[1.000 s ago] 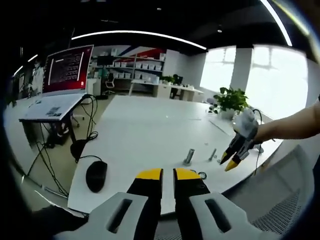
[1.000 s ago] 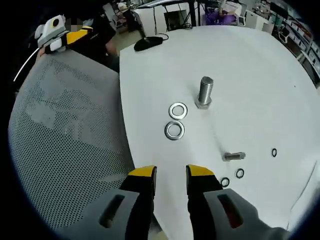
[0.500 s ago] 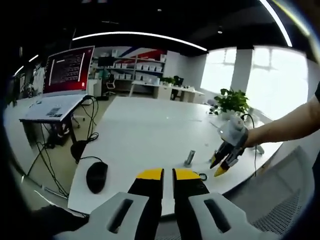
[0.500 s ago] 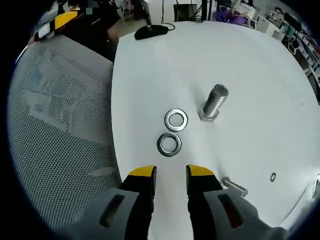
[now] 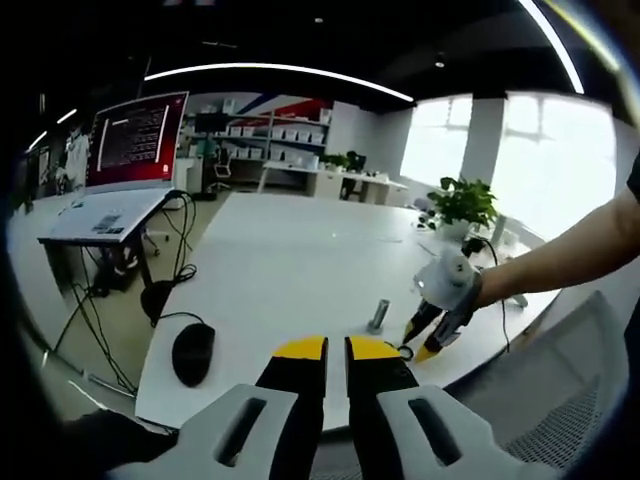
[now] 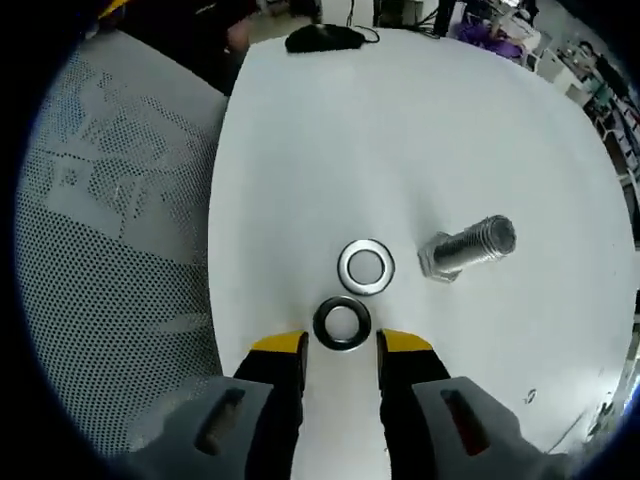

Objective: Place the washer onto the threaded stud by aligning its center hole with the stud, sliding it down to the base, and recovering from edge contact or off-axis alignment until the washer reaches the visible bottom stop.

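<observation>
White table [image 6: 300, 150]: threaded stud [image 6: 468, 248] stands on its hex head near the table's front edge. Two washers lie flat beside the stud; bright washer [image 6: 366, 267] nearer it, darker washer [image 6: 342, 323] just past that, toward the edge. Right gripper [image 6: 342, 345], jaws parted, empty, tips flanking the darker washer. Left gripper [image 5: 336, 349], jaws nearly together, empty, well apart from the stud. Black mouse [image 5: 192, 351] on the table, far from the stud.
</observation>
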A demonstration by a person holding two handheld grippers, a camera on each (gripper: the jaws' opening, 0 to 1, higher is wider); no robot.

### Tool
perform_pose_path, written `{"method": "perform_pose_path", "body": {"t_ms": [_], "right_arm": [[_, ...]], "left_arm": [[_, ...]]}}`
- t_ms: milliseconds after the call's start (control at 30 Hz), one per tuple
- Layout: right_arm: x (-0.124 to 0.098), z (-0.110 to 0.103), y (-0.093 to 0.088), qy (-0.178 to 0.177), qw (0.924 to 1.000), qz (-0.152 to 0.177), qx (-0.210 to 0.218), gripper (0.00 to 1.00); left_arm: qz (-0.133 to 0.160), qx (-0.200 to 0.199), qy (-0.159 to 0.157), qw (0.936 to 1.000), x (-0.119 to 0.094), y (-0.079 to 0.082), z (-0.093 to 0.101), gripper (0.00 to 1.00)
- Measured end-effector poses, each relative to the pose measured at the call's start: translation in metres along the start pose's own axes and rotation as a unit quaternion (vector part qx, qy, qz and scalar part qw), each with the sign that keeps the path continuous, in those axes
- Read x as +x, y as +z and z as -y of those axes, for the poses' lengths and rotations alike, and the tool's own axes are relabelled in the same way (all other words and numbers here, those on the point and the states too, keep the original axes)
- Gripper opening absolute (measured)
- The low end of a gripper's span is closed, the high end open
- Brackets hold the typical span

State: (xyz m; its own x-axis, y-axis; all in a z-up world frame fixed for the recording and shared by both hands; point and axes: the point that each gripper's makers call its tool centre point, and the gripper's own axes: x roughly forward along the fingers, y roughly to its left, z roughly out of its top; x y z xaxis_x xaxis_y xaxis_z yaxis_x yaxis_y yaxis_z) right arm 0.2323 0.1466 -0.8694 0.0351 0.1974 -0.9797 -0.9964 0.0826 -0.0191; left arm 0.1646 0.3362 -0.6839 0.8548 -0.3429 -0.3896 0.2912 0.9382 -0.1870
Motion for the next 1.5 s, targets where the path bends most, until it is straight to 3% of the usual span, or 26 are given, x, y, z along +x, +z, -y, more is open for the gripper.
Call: {"method": "perform_pose_path", "body": {"t_ms": [267, 367, 633, 833, 967, 1233, 1300, 1333, 1500], "right_arm": [[0.001, 0.002, 0.002, 0.010, 0.9999, -0.005, 0.008, 0.26], [0.001, 0.004, 0.005, 0.013, 0.9989, 0.014, 0.042, 0.26], [0.002, 0.006, 0.007, 0.008, 0.9996, 0.017, 0.022, 0.25], [0.003, 0.008, 0.011, 0.015, 0.9987, 0.022, 0.044, 0.26], [0.004, 0.007, 0.013, 0.005, 0.9997, 0.023, 0.008, 0.26], [0.002, 0.007, 0.013, 0.009, 0.9995, 0.030, 0.005, 0.26], [0.002, 0.005, 0.009, 0.023, 0.9982, 0.018, -0.052, 0.27], [0.001, 0.005, 0.008, 0.023, 0.9979, 0.013, -0.058, 0.27], [0.002, 0.006, 0.010, 0.019, 0.9990, 0.007, -0.040, 0.27]], "left_arm": [[0.003, -0.001, 0.000, 1.0000, 0.000, 0.001, 0.000, 0.04], [0.002, 0.000, 0.000, 1.0000, 0.000, 0.001, 0.000, 0.04], [0.001, -0.001, 0.000, 1.0000, 0.000, 0.001, -0.001, 0.04], [0.001, 0.000, 0.000, 1.0000, 0.000, 0.001, -0.001, 0.04], [0.003, -0.002, 0.000, 1.0000, 0.000, 0.001, -0.001, 0.04], [0.002, -0.002, 0.000, 1.0000, 0.000, 0.001, -0.001, 0.04], [0.001, -0.001, -0.001, 1.0000, 0.000, 0.001, -0.001, 0.04], [0.001, 0.000, -0.001, 1.0000, 0.000, 0.001, -0.001, 0.04], [0.002, -0.001, -0.001, 1.0000, 0.000, 0.001, -0.001, 0.04]]}}
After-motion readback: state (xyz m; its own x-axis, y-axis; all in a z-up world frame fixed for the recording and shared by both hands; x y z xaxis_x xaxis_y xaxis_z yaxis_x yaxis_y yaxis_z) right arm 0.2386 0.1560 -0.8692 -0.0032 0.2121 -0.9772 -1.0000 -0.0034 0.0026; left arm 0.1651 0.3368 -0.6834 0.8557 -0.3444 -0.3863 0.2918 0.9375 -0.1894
